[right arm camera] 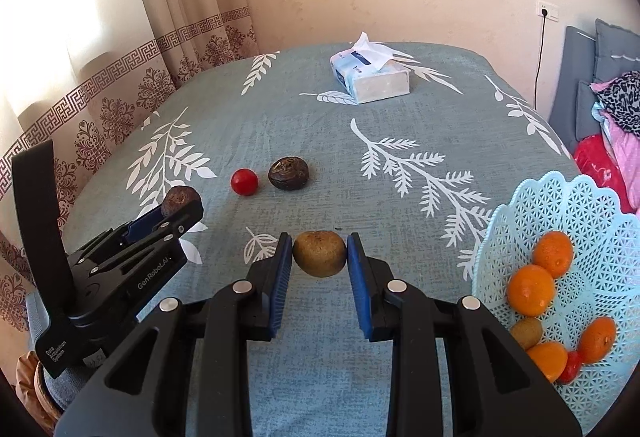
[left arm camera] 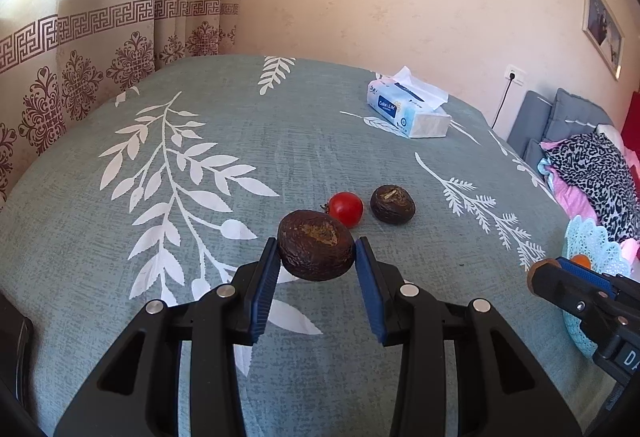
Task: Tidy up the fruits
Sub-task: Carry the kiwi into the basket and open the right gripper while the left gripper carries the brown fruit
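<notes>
**Mia:** How much fruit is put away now?

**Ben:** Some of it. The blue basket [right arm camera: 520, 221] at the right edge of the surface [right arm camera: 400, 197] already has four oranges [right arm camera: 531, 290], one small brown-green fruit [right arm camera: 527, 333] and a bit of something red inside.

**Mia:** And what are the two grabbers doing?

**Ben:** Both are full. The left gripper [left arm camera: 316, 261] has its jaws closed on a dark wrinkly fruit [left arm camera: 316, 251], held up off the cloth. The right gripper [right arm camera: 319, 255] has its jaws squeezed nearly shut on a little brown-green fruit [right arm camera: 319, 253], just left of the basket.

**Mia:** So those two are not in yet?

**Ben:** No. I think they go in the basket next, the right one first because it is nearer.

**Mia:** Anything else left?

**Ben:** Yes. A red tomato [left arm camera: 346, 208] and another dark wrinkly fruit [left arm camera: 393, 204] sit side by side in the middle of the surface. The tissue pack [left arm camera: 408, 109] at the back is no fruit, so it can stay.
</notes>
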